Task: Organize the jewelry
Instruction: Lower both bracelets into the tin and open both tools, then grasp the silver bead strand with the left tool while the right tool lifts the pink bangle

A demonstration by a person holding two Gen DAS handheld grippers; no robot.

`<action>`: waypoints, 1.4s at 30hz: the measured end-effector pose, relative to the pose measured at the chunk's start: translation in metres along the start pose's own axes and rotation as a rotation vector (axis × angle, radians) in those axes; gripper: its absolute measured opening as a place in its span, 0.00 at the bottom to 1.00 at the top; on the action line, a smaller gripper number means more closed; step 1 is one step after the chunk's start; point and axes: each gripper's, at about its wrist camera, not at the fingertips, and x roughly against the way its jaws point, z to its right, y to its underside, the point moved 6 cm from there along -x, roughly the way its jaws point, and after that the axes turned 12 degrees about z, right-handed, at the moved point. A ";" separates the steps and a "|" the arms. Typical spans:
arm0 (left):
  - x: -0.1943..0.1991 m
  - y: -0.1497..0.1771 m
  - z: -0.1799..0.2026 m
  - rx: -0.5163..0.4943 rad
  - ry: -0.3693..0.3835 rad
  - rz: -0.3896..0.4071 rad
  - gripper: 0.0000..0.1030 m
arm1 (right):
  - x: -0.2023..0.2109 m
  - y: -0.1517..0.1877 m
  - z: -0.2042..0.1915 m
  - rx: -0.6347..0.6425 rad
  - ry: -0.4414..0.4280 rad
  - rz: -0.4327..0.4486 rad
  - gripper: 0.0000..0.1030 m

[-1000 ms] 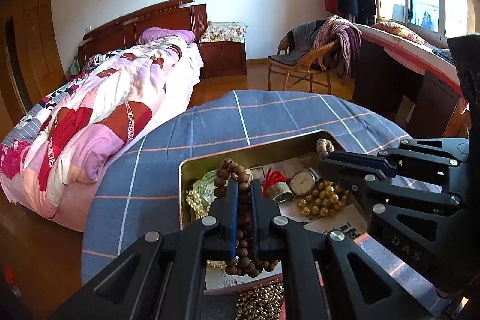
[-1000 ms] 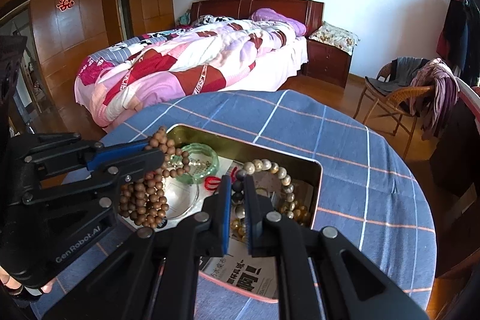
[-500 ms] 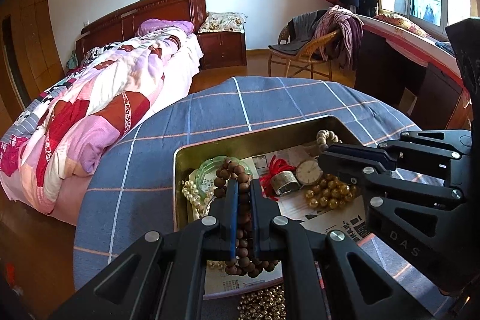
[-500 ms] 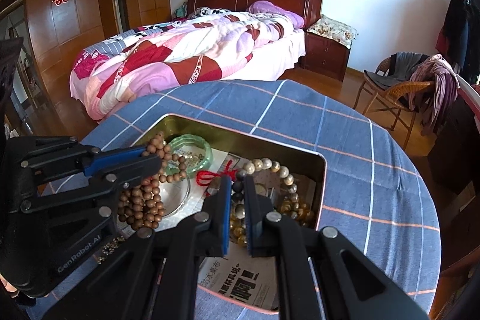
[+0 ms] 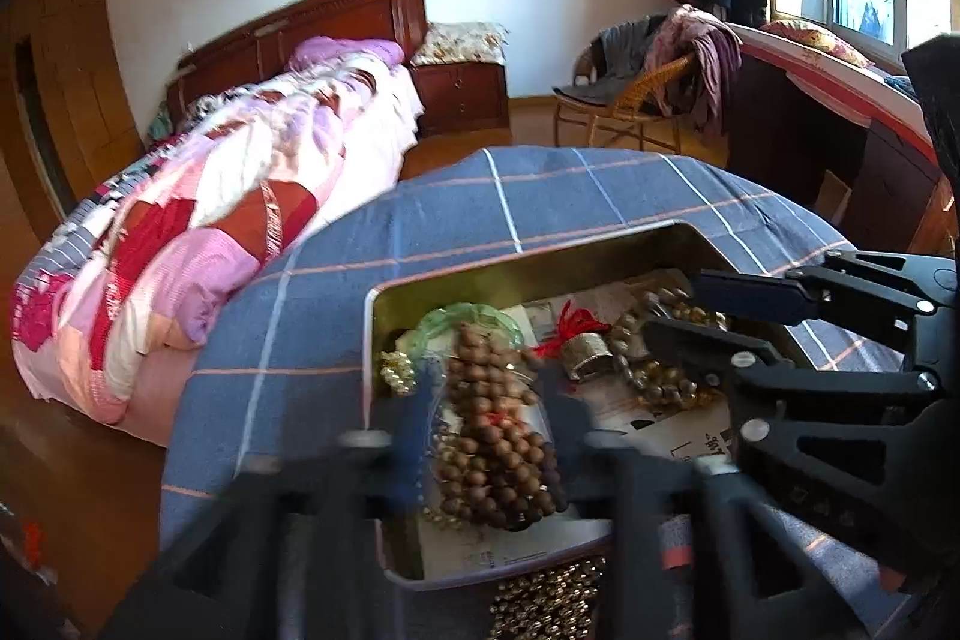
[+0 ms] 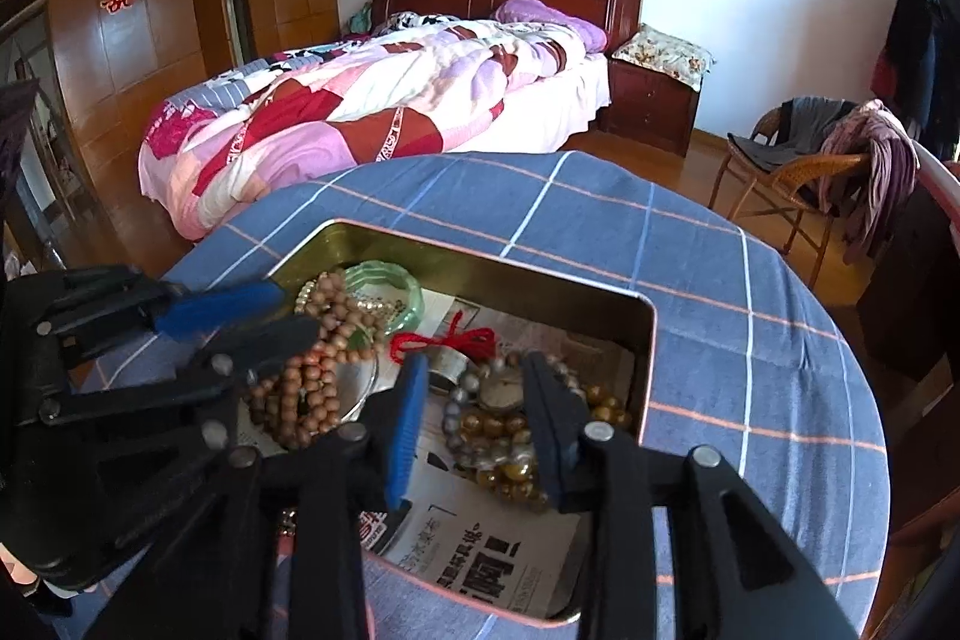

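1. the left gripper [image 5: 489, 418] has its jaws spread, blurred, the brown wooden bead string [image 5: 498, 436] lying between them in the tin box [image 5: 540, 268].
2. the right gripper [image 6: 474, 418] is spread wide around the pearl-and-amber bracelets [image 6: 498, 436] on newspaper [image 6: 480, 556].

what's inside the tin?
Inside the tin: wooden bead strand, green bangle, red tassel, amber bead bracelet, all on newspaper. The tin's floor beneath is covered.
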 end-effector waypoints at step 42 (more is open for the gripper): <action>0.073 0.092 -0.047 0.233 -0.082 -0.121 0.72 | 0.041 0.088 -0.058 0.047 -0.074 -0.230 0.81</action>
